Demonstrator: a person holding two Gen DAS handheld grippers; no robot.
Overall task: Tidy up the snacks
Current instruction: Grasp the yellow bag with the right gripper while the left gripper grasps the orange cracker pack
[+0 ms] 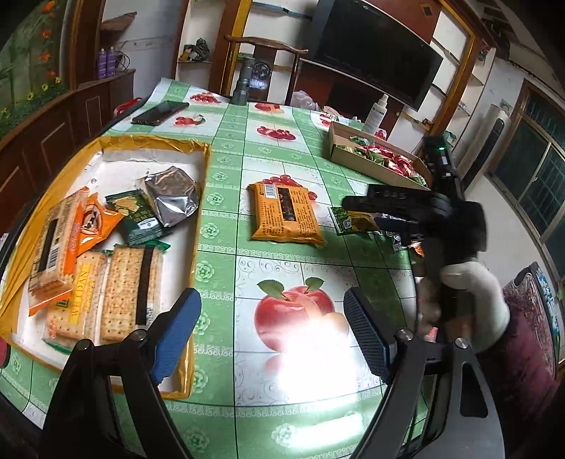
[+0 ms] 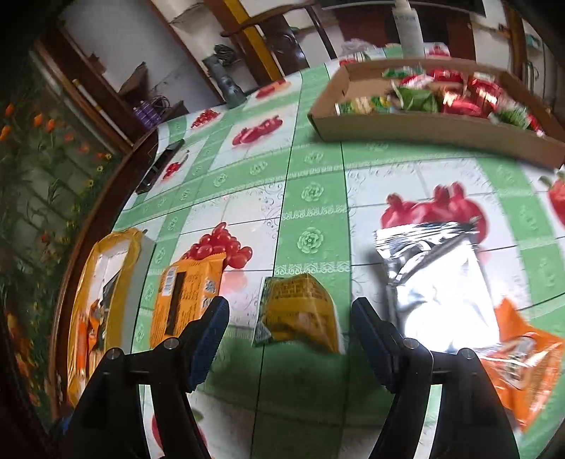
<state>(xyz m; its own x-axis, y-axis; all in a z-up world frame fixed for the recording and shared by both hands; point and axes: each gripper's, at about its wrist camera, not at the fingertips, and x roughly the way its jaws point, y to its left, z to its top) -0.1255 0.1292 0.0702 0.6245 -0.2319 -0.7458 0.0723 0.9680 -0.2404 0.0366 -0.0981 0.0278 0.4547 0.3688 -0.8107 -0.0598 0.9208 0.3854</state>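
My left gripper (image 1: pixel 272 314) is open and empty above the tablecloth, beside a yellow tray (image 1: pixel 201 197) that holds several cracker and biscuit packs (image 1: pixel 130 289). An orange snack pack (image 1: pixel 286 215) lies on the table beyond it. My right gripper (image 2: pixel 289 325) is open, low over a small green-yellow packet (image 2: pixel 300 310) that lies between its fingers. The right gripper also shows in the left wrist view (image 1: pixel 370 215), over that packet (image 1: pixel 348 220). A silver foil bag (image 2: pixel 438 282) and an orange bag (image 2: pixel 522 363) lie to the right. The orange pack (image 2: pixel 187 300) lies to the left.
A cardboard box (image 2: pixel 423 127) of red and green sweets stands at the back right, with a spray bottle (image 2: pixel 408 28) behind it. A phone (image 1: pixel 159 113) and a grey flashlight (image 1: pixel 243 84) lie at the table's far end. A wooden chair (image 1: pixel 265 46) stands beyond.
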